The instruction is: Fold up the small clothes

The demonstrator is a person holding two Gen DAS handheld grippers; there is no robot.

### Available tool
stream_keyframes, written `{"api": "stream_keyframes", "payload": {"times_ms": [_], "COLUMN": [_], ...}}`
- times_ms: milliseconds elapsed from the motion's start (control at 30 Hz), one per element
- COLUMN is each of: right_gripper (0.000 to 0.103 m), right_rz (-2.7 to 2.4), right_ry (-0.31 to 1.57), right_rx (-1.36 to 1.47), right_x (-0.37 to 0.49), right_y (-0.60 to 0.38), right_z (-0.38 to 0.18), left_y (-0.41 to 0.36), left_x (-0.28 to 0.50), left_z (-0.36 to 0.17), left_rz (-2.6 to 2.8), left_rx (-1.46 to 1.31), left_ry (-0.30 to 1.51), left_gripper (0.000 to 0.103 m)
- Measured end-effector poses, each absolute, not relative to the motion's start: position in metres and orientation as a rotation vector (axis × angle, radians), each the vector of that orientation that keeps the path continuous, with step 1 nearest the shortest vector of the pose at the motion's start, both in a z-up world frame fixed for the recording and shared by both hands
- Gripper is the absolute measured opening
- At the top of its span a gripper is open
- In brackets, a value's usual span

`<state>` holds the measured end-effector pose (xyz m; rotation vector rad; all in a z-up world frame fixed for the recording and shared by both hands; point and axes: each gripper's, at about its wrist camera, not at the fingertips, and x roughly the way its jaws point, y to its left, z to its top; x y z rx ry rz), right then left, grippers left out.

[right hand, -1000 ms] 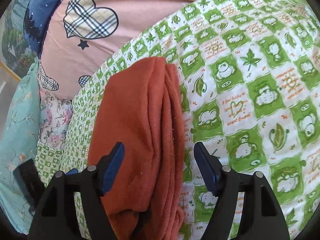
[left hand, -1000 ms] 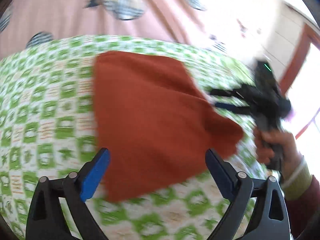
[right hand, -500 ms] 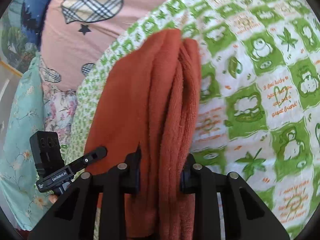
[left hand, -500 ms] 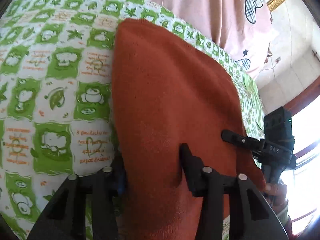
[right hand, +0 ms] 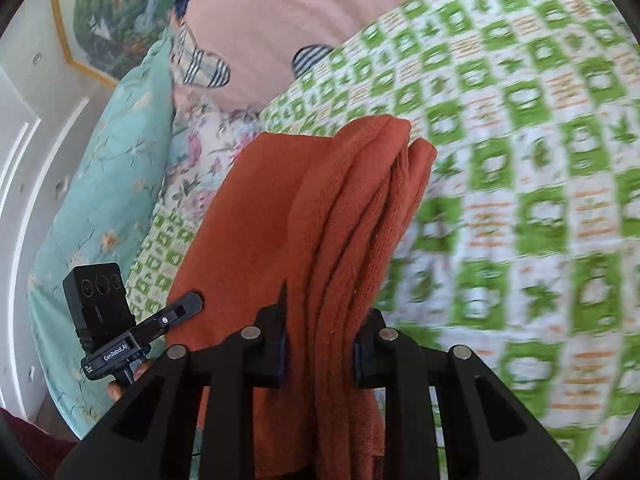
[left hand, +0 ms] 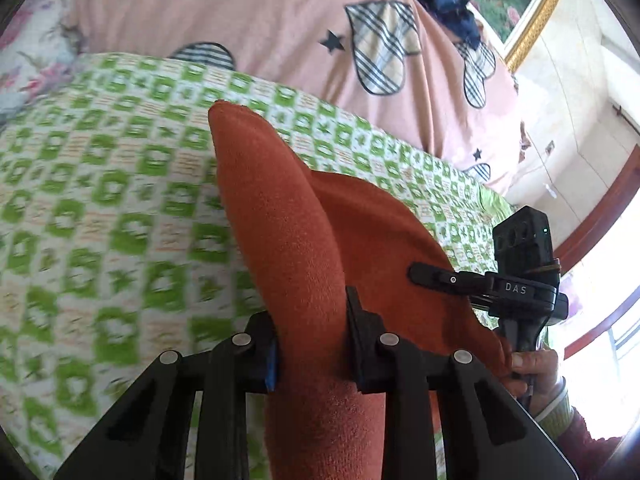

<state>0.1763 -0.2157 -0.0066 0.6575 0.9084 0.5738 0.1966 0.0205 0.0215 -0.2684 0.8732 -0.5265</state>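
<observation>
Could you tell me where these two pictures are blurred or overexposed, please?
Left wrist view: the green checked blanket smears at lower left, the window at right is blown out white, and the orange cloth stays sharp. Right wrist view: the blanket streaks on the right, while the right gripper is crisp.

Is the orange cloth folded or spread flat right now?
Folded: the orange cloth shows several stacked layers between the right tool, with the left tool also clamping it.
</observation>
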Motion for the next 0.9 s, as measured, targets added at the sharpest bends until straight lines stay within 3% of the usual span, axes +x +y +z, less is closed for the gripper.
{"api": "stream_keyframes", "payload": {"times_ms": [200,300,367,433,633,767,800,833,900], "right_gripper": [0.025,0.031,0.037,0.051,0.051,0.045,0.035,0.014,0.012], "right_rz": [0.513,0.518,0.482,0.423,0.350,0.354,0.352,0.343,0.346], "right_ry": [1.017,1.025,1.031,1.025,0.873,0.926,0.955,0.982,0.966], "right_rx": [0.588,0.632,0.608,0.563,0.483,0.437,0.439,0.445,0.453], "right_x": [0.179,0.177,0.174,0.170,0.167,0.191,0.197,0.202,0.198], "right_y": [-0.184,-0.190,-0.194,-0.197,-0.204,-0.182,-0.177,-0.174,-0.173], "right_z": [-0.041,-0.045,-0.042,-0.032,0.015,0.009,0.003,-0.004,-0.003], "left_y": [0.078,0.091,0.095,0.097,0.110,0.106,0.103,0.100,0.093], "left_x": [0.173,0.166,0.164,0.163,0.147,0.141,0.139,0.136,0.132], "left_z": [-0.003,-0.027,-0.034,-0.035,-0.015,-0.003,-0.001,0.001,0.002], "left_rz": [-0.421,-0.378,-0.366,-0.359,-0.244,-0.256,-0.274,-0.312,-0.387], "left_rx": [-0.335,-0.348,-0.363,-0.370,-0.330,-0.308,-0.308,-0.317,-0.332], "left_ry": [0.922,0.961,0.964,0.961,0.880,0.854,0.845,0.833,0.831], "left_gripper": [0.028,0.033,0.036,0.039,0.041,0.039,0.039,0.039,0.039]}}
